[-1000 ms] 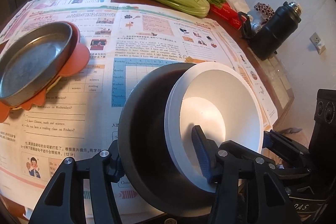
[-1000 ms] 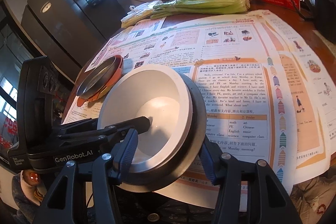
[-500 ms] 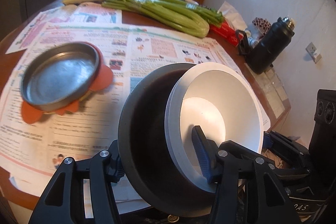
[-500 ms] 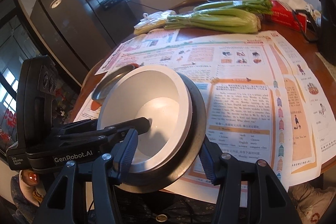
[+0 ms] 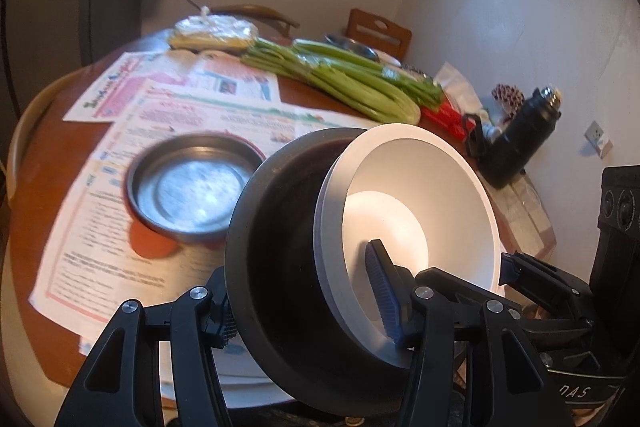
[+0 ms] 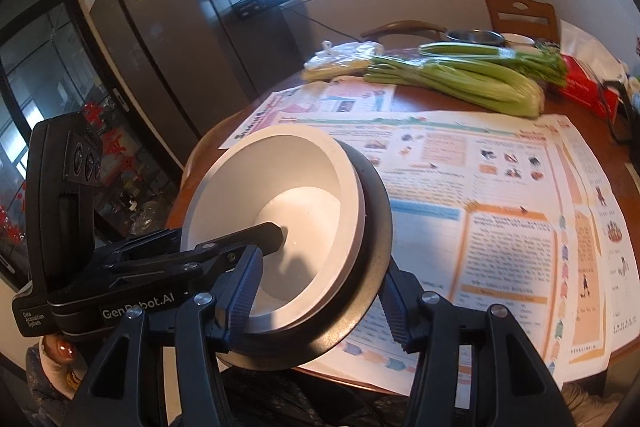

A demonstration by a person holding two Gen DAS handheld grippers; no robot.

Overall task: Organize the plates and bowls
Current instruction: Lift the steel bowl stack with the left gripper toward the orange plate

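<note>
A white bowl (image 5: 420, 187) sits nested in a dark grey bowl (image 5: 280, 227), and both grippers hold the pair tilted in the air above the table. My left gripper (image 5: 304, 307) is shut on the stack's rim, one finger inside the white bowl and one outside the dark one. From the opposite side, my right gripper (image 6: 318, 299) clamps the white bowl (image 6: 280, 179) and dark bowl (image 6: 376, 227) the same way. A shallow metal pan (image 5: 188, 187) rests on an orange mat (image 5: 152, 243) on the table, left of the stack.
Newspapers (image 6: 500, 187) cover the round wooden table (image 5: 44, 163). Celery (image 5: 352, 83), a wrapped packet (image 5: 212, 31), a red packet (image 5: 444, 115) and a black flask (image 5: 516, 139) lie along the far side. A wooden chair (image 5: 380, 31) and a tall fridge (image 6: 160, 47) stand beyond.
Both grippers have risen together with the bowl stack, still gripped the same way. The table has dropped lower in both views, and the window and walls have come into sight.
</note>
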